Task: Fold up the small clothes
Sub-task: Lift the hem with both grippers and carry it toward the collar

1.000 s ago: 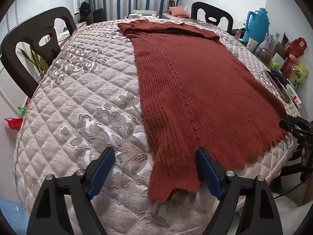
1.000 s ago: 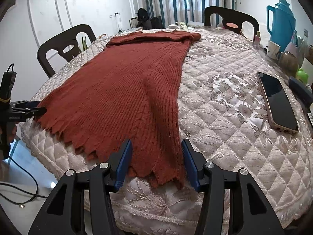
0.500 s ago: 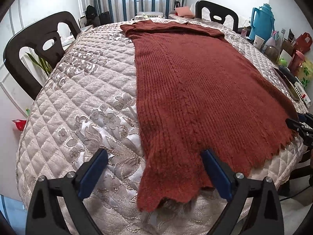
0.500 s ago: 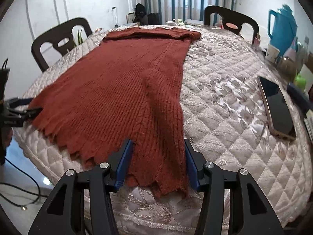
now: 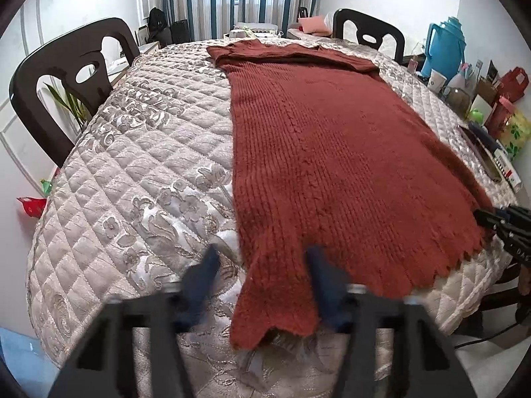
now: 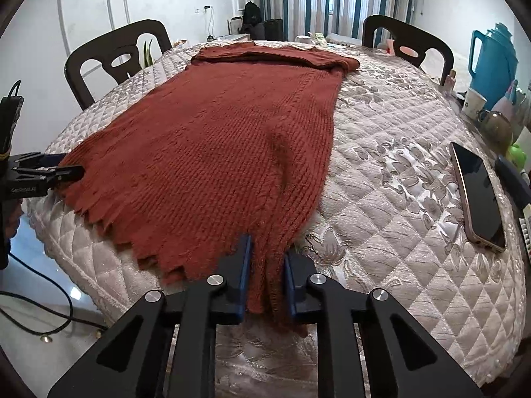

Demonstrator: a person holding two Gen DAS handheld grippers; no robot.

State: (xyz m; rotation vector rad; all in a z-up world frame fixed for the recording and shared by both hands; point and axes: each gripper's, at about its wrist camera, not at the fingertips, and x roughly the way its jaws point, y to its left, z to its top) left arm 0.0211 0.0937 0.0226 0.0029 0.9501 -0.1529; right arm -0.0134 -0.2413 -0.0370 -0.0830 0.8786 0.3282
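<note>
The rust-red knitted garment [image 5: 332, 152] lies spread flat along the quilted table cover [image 5: 139, 152], its narrow end far from you near the chairs and its zigzag hem hanging at the near edge of the table.

Your left gripper [image 5: 262, 275] sits at the hem's left corner. Its jaws are closing, blurred in the picture, with the corner of the knit between them; the pads do not look pressed onto the cloth yet. Your right gripper [image 6: 265, 272] is at the opposite hem corner. Its jaws are closing too, and there the blue pads already have a bunched strip of knit squeezed between them.

Expect this cloth to behave as a soft, floppy, fairly thick knit. It is likely light enough to lift easily but stretchy, so it will probably sag in the middle and lengthen if you pull the two corners apart. The fuzzy surface should grip the pads well, and it may also drag on the quilted cover rather than slide.

The two hem corners are a sensible hold: they let you carry the near edge up and over toward the far end. Take a good bite behind the zigzag points, not just their tips. Mind the phone [image 6: 478, 195] lying near on the right.
</note>
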